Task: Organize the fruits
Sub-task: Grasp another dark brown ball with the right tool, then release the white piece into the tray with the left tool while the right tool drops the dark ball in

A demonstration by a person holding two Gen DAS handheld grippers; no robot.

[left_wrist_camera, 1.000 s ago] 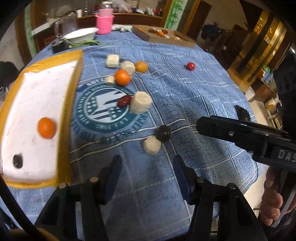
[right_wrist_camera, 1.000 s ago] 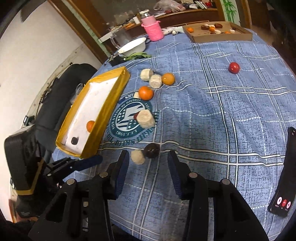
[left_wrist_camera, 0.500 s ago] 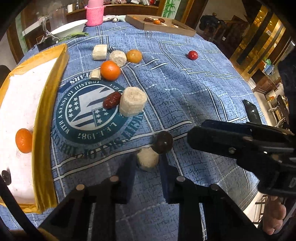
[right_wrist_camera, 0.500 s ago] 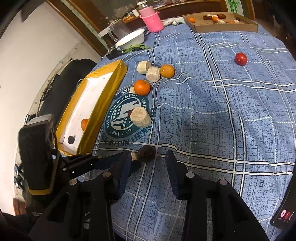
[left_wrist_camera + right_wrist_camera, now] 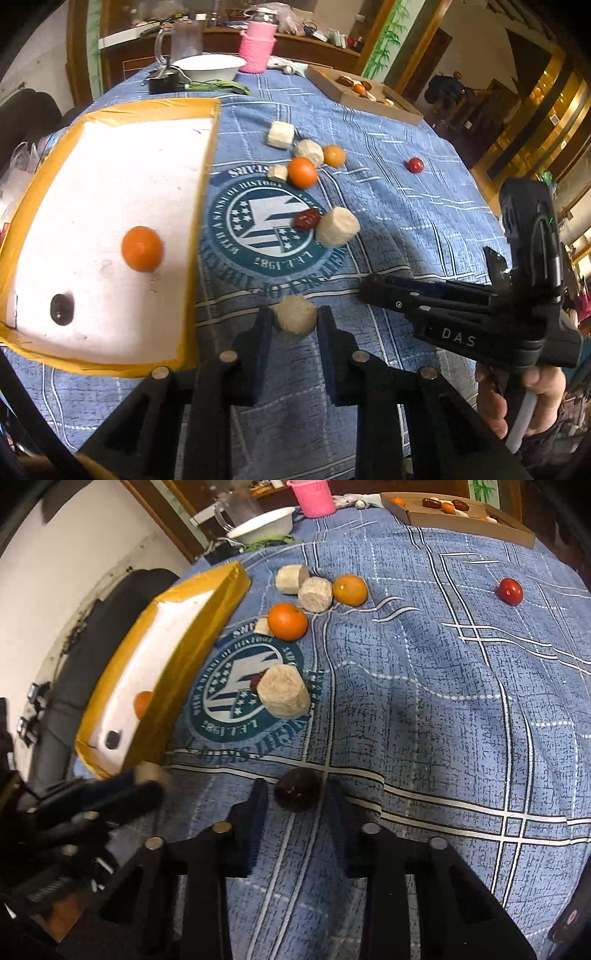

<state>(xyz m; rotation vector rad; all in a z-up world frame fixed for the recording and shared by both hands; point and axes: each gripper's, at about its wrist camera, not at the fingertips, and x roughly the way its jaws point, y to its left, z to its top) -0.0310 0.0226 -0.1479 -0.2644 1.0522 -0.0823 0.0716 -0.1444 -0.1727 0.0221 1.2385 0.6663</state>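
Note:
My left gripper (image 5: 294, 320) is shut on a small pale round piece (image 5: 294, 317) and holds it just above the blue cloth, beside the yellow-rimmed white tray (image 5: 110, 184). The tray holds an orange (image 5: 142, 248) and a dark fruit (image 5: 61, 309). My right gripper (image 5: 295, 794) has its jaws around a dark brown round fruit (image 5: 297, 789) on the cloth; whether the pads touch it is unclear. Oranges (image 5: 287, 621), pale chunks (image 5: 283, 696), a red date (image 5: 306, 219) and a red cherry tomato (image 5: 511, 590) lie loose on the cloth.
A cardboard tray (image 5: 458, 515) with several fruits stands at the far edge. A white bowl (image 5: 207, 67), a pink basket (image 5: 257, 46) and a glass jug (image 5: 186, 38) stand at the back. A phone (image 5: 570, 919) lies at the right.
My left gripper closed on the pale piece and lifted it toward the tray. My right gripper moved forward and narrowed around the dark fruit.

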